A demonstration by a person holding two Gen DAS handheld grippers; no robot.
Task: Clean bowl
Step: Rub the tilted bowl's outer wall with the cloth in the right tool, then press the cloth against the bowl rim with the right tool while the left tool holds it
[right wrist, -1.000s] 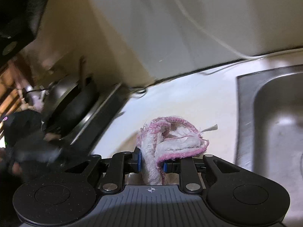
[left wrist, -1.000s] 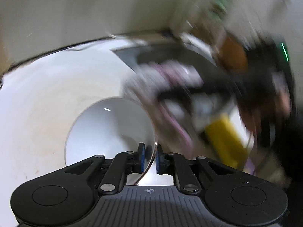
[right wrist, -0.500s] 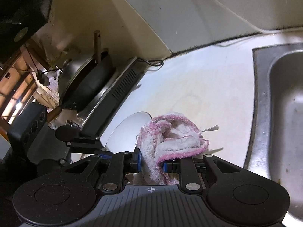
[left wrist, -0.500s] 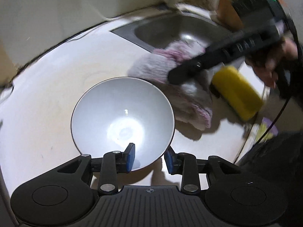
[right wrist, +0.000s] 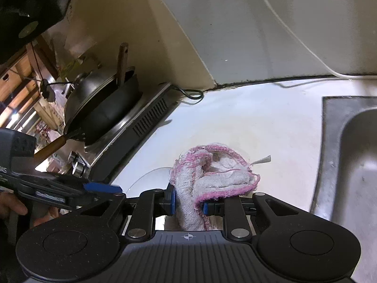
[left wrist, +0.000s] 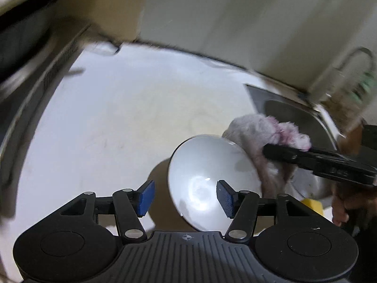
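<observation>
The white bowl (left wrist: 207, 184) sits on the pale counter (left wrist: 132, 122), tipped so its opening faces the left wrist camera. My left gripper (left wrist: 186, 198) is open wide. Its blue pads (left wrist: 146, 197) stand either side of the bowl's near rim and do not clamp it. My right gripper (right wrist: 188, 200) is shut on a white and pink cloth (right wrist: 212, 176). In the left wrist view the cloth (left wrist: 254, 129) presses against the bowl's right rim, under the right gripper's black finger (left wrist: 294, 156). The right wrist view shows only a thin arc of the bowl's rim (right wrist: 146, 175).
A steel sink (right wrist: 353, 155) lies to the right, with a tap (left wrist: 358, 54) behind it. A yellow sponge (left wrist: 313, 205) lies near the front right. A stove with a black wok (right wrist: 101, 108) stands at the left. A hand (left wrist: 341, 210) holds the right gripper.
My left gripper went from shut on the bowl's rim to wide open, and the bowl now rests on the counter. The right gripper has brought the cloth to the bowl's rim.
</observation>
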